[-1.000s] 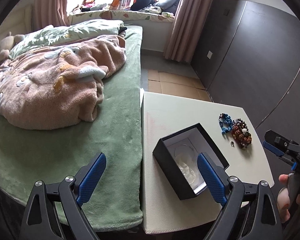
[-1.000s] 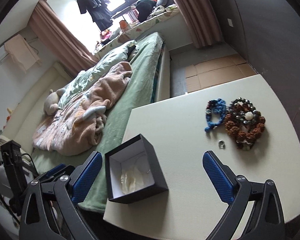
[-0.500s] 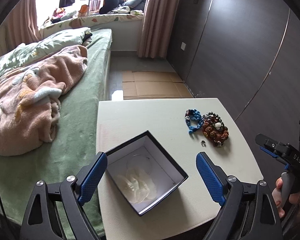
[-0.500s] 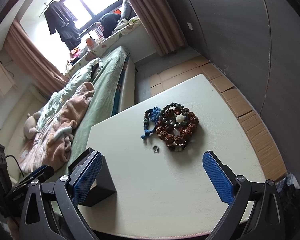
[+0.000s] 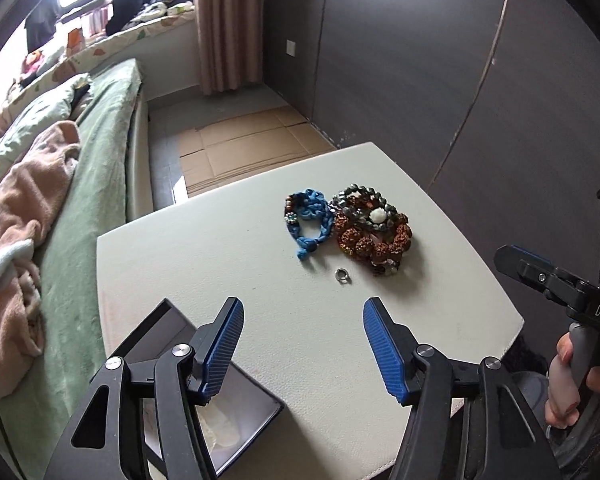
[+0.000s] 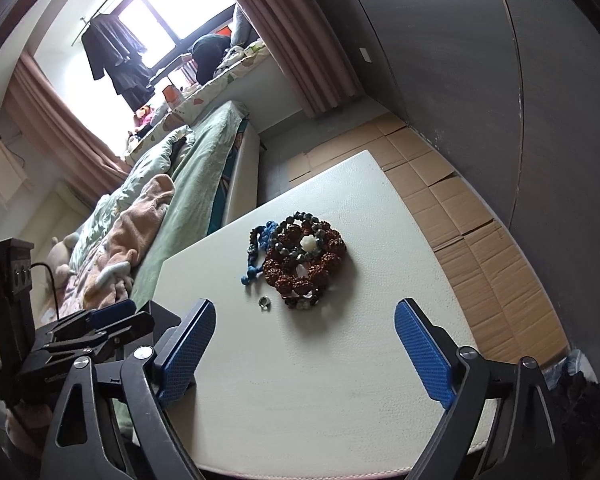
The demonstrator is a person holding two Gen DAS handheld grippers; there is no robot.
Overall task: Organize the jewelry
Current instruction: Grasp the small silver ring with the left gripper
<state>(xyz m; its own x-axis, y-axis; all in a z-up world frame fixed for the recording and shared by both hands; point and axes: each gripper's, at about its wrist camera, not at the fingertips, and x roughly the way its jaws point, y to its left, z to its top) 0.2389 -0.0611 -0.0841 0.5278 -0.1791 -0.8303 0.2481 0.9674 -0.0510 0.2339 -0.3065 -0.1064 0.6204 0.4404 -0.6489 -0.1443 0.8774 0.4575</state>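
On the white table [image 5: 228,256] lie a blue braided bracelet [image 5: 310,222], a pile of brown and grey bead bracelets [image 5: 370,228] with a white bead, and a small silver ring [image 5: 342,275]. They also show in the right wrist view: the blue bracelet [image 6: 260,246], the bead pile [image 6: 304,260], the ring [image 6: 264,302]. An open black box [image 5: 236,432] with white lining sits at the table's near left, under my left gripper [image 5: 303,346], which is open and empty. My right gripper [image 6: 305,350] is open and empty, short of the ring.
A bed with a green cover [image 5: 96,168] and a pink blanket [image 5: 16,216] borders the table's left side. Cardboard sheets [image 6: 472,216] cover the floor beyond and right of the table. A dark wall [image 5: 440,60] stands at the right.
Both grippers swung right and forward toward the jewelry. The black box slid from the middle of the left wrist view to its lower left. The jewelry now appears nearer in both views.
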